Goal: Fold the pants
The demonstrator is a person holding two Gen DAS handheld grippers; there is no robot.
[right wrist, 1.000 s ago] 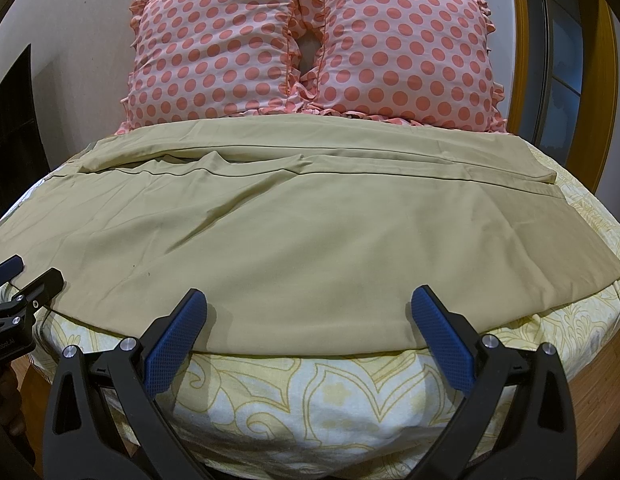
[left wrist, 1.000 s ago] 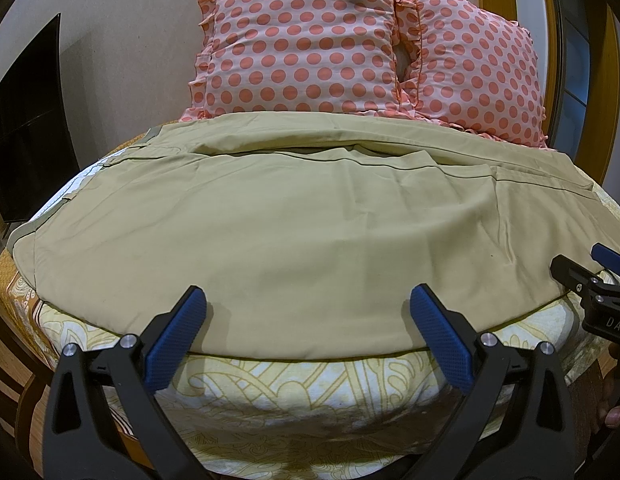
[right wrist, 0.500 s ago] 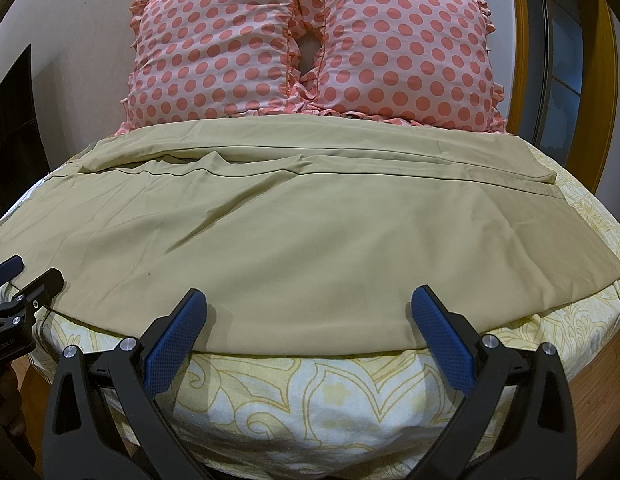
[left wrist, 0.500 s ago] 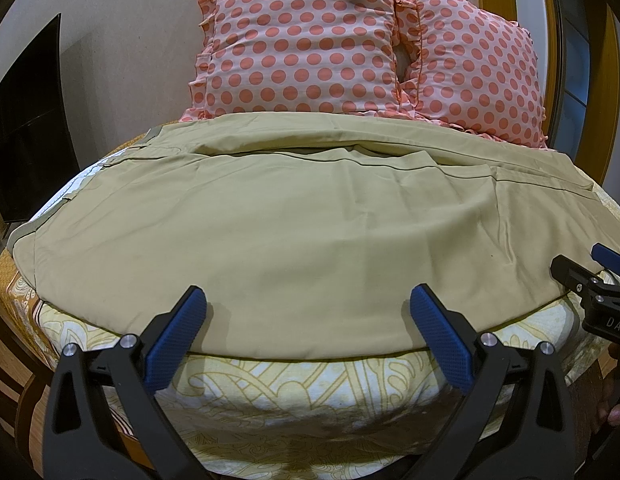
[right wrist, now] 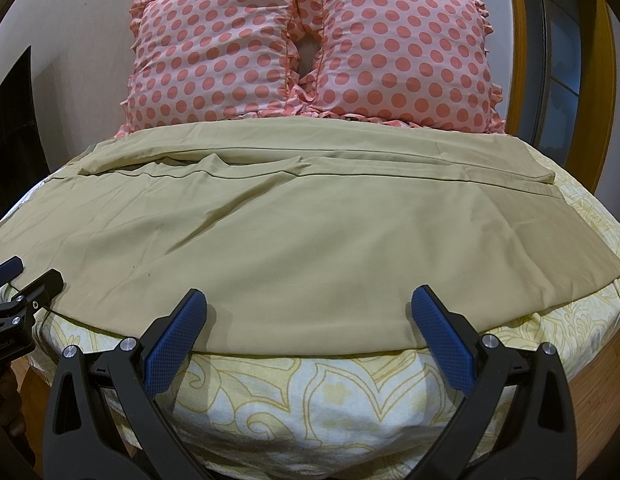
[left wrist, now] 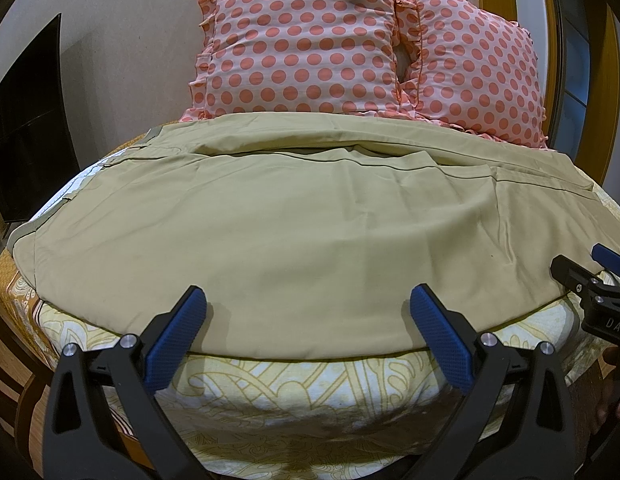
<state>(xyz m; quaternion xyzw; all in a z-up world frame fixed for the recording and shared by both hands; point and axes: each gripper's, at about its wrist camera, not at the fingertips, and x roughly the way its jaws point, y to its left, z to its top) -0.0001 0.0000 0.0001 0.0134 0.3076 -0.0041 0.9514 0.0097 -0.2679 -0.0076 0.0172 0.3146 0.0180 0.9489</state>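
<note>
Khaki pants (left wrist: 294,224) lie spread flat across the bed, one leg over the other; they also show in the right wrist view (right wrist: 294,240). My left gripper (left wrist: 308,332) is open and empty, hovering just before the pants' near edge. My right gripper (right wrist: 308,332) is open and empty at the same near edge, further right. The right gripper's tips (left wrist: 590,276) show at the right edge of the left wrist view. The left gripper's tips (right wrist: 26,284) show at the left edge of the right wrist view.
Two pink polka-dot pillows (left wrist: 306,40) (right wrist: 398,56) lean against the wall behind the pants. A yellow patterned bedsheet (right wrist: 318,392) covers the mattress below the near edge. A dark screen (left wrist: 26,152) stands at the left. A wooden door frame (right wrist: 602,80) is at the right.
</note>
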